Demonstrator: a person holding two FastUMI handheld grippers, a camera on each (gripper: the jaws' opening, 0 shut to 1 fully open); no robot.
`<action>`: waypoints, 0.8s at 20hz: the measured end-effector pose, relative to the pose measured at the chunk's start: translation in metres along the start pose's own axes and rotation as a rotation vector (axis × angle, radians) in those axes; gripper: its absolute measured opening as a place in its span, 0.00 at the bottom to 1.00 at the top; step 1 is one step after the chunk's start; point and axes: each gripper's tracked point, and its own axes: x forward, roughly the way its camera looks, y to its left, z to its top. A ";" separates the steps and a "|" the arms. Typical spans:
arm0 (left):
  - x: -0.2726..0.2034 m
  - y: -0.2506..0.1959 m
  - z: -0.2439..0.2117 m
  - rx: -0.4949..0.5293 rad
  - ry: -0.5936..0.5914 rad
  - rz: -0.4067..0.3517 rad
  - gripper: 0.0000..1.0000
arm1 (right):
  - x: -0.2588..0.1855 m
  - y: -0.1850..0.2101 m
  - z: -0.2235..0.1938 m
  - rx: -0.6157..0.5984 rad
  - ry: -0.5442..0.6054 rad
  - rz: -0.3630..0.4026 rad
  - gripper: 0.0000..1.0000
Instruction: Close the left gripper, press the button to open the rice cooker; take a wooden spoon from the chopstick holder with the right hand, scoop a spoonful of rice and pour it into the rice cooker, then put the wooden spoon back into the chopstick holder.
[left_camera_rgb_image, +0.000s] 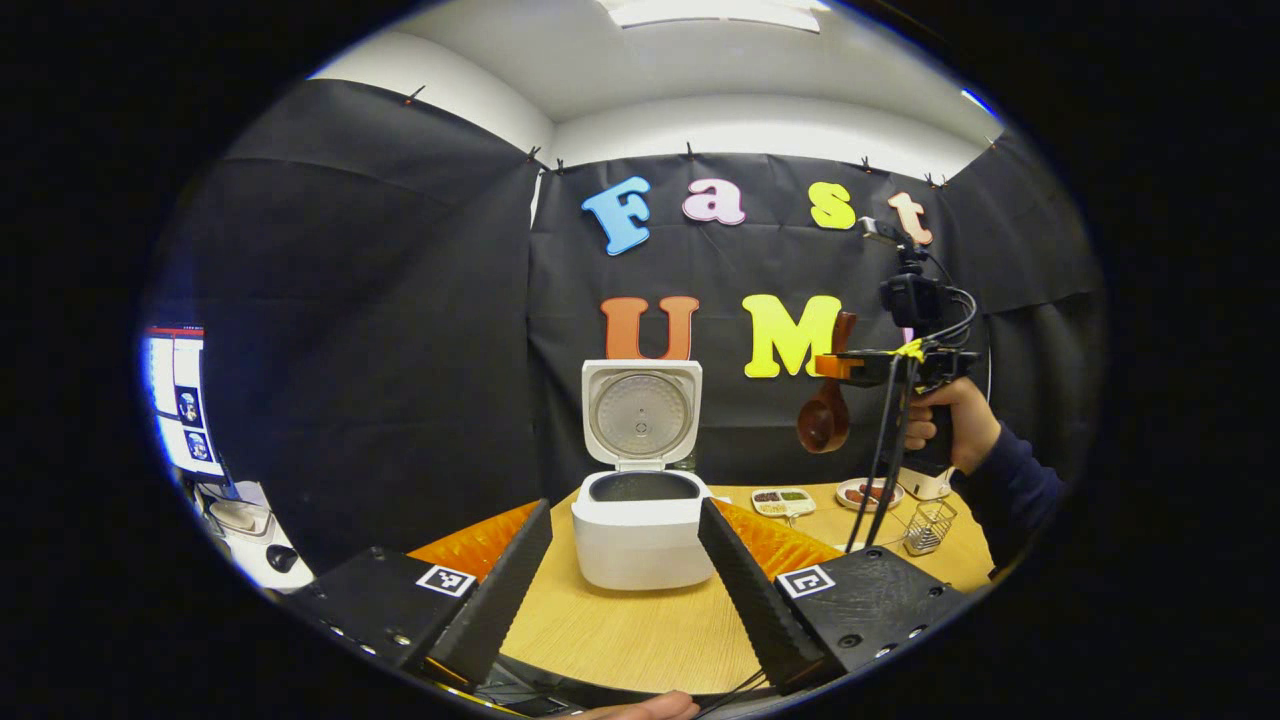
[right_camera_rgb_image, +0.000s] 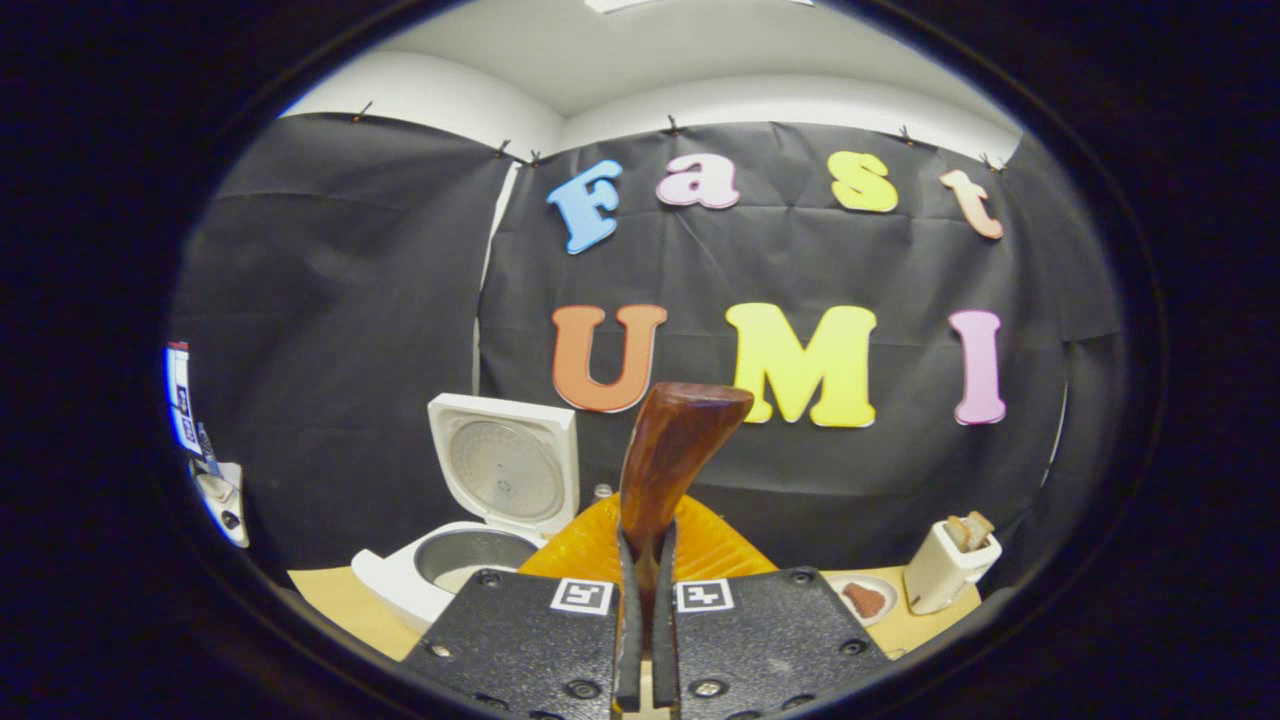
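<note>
Left claw (left_camera_rgb_image: 622, 570): fingers spread wide, nothing held, low over the counter (left_camera_rgb_image: 640, 630), framing the cooker (left_camera_rgb_image: 640, 530). Cooker lid (left_camera_rgb_image: 641, 412) stands upright, open; pot exposed. Right claw (right_camera_rgb_image: 645, 610): nearly closed, both fingers clamped on the spoon (right_camera_rgb_image: 668, 455) handle, which rises up from between them. In the left gripper view the right claw is held high, right of the cooker, spoon bowl hanging down. A hand (left_camera_rgb_image: 950, 420) grips it. Wire holder (left_camera_rgb_image: 930, 527) sits on the counter below. Small dishes (left_camera_rgb_image: 783, 501) lie behind.

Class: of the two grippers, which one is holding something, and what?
The right gripper, shut on the wooden spoon handle. The left gripper is open and empty, facing the rice cooker.
</note>
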 end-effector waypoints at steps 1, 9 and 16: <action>0.004 -0.007 0.001 -0.006 -0.002 -0.013 0.94 | -0.010 -0.017 -0.002 0.011 0.004 -0.024 0.10; 0.051 -0.064 0.004 -0.006 -0.017 -0.114 0.94 | -0.075 -0.154 -0.020 0.012 0.044 -0.210 0.12; 0.073 -0.099 0.020 -0.022 -0.053 -0.158 0.94 | -0.083 -0.222 -0.057 0.066 0.118 -0.275 0.13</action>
